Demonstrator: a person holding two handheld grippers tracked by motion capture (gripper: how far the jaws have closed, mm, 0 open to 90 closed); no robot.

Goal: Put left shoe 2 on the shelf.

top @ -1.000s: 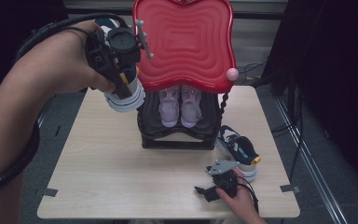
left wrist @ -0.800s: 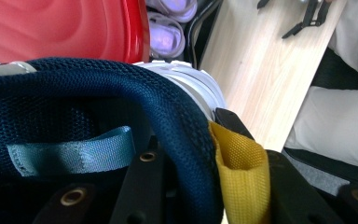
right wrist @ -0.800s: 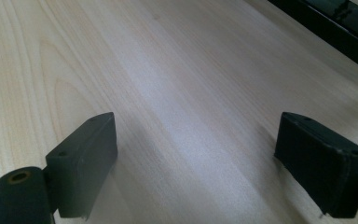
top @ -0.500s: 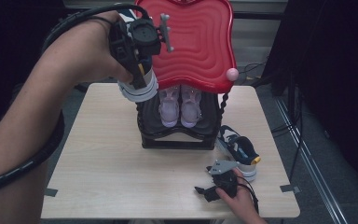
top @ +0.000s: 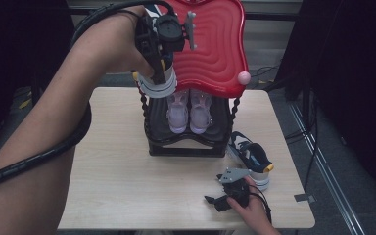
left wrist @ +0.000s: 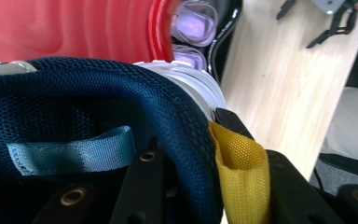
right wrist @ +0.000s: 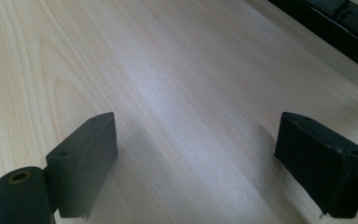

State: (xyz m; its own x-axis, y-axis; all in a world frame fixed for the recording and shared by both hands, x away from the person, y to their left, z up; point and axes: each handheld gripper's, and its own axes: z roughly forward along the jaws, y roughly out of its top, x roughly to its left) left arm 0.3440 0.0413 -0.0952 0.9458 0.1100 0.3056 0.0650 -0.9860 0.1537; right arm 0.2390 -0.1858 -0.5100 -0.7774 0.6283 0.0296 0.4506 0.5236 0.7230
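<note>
My left gripper (top: 157,71) is raised at the left edge of the rack's red wavy top shelf (top: 213,46). It is shut on a navy sneaker (top: 156,87) with a white sole. In the left gripper view its jaws clamp the sneaker's navy mesh heel collar (left wrist: 98,116) beside a yellow pull tab (left wrist: 240,168), with the red shelf (left wrist: 74,28) just beyond. A matching navy sneaker (top: 249,156) lies on the table right of the rack. My right gripper (top: 219,200) rests open on the table near the front edge. Its jaws (right wrist: 205,163) stand wide apart over bare wood.
The black rack (top: 186,144) stands at the middle of the light wooden table (top: 112,181). A pale lilac pair of shoes (top: 189,110) sits on its lower shelf. A pink knob (top: 244,77) tops the right post. Cables lie on the floor at the right.
My left gripper has carried the navy sneaker rightward and up, from left of the rack to the red top shelf's edge. The right gripper has stayed put.
</note>
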